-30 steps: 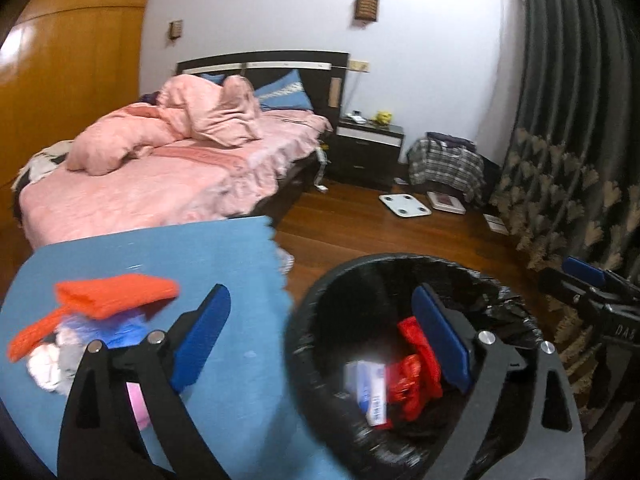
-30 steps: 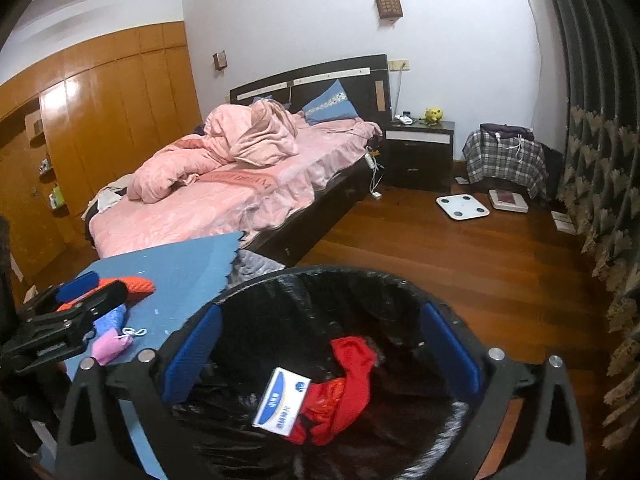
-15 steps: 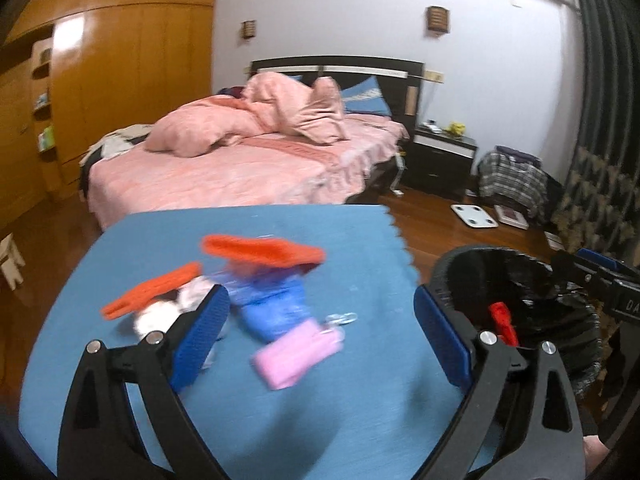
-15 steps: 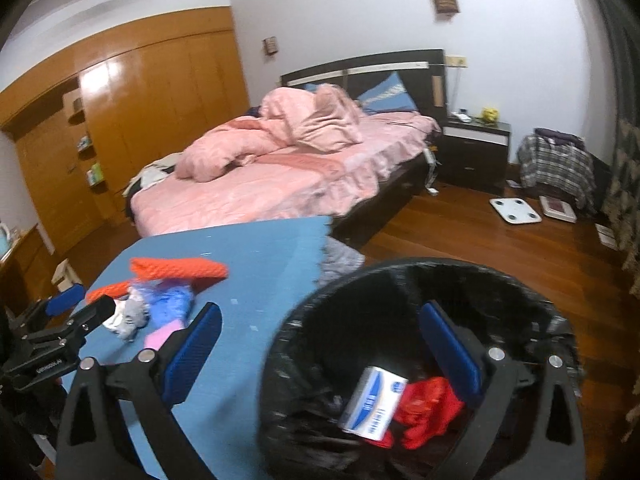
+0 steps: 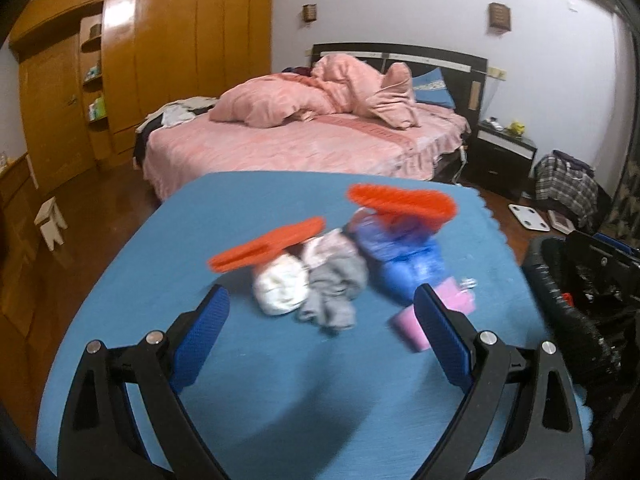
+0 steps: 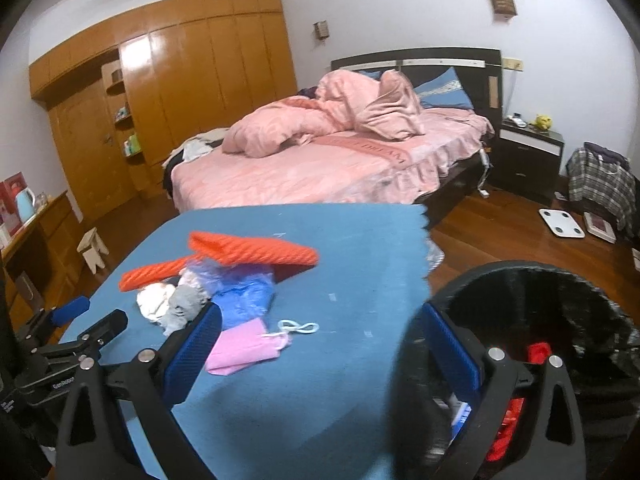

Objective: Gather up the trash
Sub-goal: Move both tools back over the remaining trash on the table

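Both grippers have swung off the bin (image 6: pixel 560 292) toward the table pile (image 5: pixel 340 256). Left gripper (image 5: pixel 320 320) & right gripper (image 6: pixel 316 340): jaws spread, empty. Red scraps + a carton already binned; orange pieces, wads, blue bag, pink mask (image 6: pixel 244 350) still on blue table (image 6: pixel 352 240).

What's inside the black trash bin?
In the black trash bin, red wrappers show. The right gripper covers the rest, so anything deeper is hidden.
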Demonstrator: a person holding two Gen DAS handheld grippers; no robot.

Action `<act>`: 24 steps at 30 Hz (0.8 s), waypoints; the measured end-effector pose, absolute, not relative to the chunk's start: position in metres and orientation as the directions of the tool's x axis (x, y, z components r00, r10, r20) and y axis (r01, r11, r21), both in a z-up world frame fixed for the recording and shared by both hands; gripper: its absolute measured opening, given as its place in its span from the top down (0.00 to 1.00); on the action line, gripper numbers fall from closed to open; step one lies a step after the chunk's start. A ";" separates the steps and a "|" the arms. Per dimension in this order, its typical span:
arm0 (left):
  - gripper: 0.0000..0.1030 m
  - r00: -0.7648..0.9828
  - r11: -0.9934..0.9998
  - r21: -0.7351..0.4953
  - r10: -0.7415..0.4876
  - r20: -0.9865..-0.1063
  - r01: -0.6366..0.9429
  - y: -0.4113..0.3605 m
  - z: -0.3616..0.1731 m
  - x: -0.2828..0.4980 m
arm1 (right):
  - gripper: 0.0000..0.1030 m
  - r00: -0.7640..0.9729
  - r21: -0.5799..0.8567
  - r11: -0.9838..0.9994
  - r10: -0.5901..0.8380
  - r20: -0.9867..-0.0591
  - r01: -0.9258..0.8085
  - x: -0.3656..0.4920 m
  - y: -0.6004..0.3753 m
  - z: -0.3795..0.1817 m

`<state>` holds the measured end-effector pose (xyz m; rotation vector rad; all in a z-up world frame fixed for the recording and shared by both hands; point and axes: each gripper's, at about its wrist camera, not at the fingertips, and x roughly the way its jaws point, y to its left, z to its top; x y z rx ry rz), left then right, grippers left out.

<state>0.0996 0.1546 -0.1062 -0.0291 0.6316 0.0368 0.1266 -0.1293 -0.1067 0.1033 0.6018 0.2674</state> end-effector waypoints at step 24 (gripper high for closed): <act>0.12 0.730 0.991 -0.047 0.062 -0.681 -0.128 0.197 -0.155 0.114 | 0.06 0.680 0.107 0.961 0.258 -0.686 -0.256 0.162 -0.051 -0.176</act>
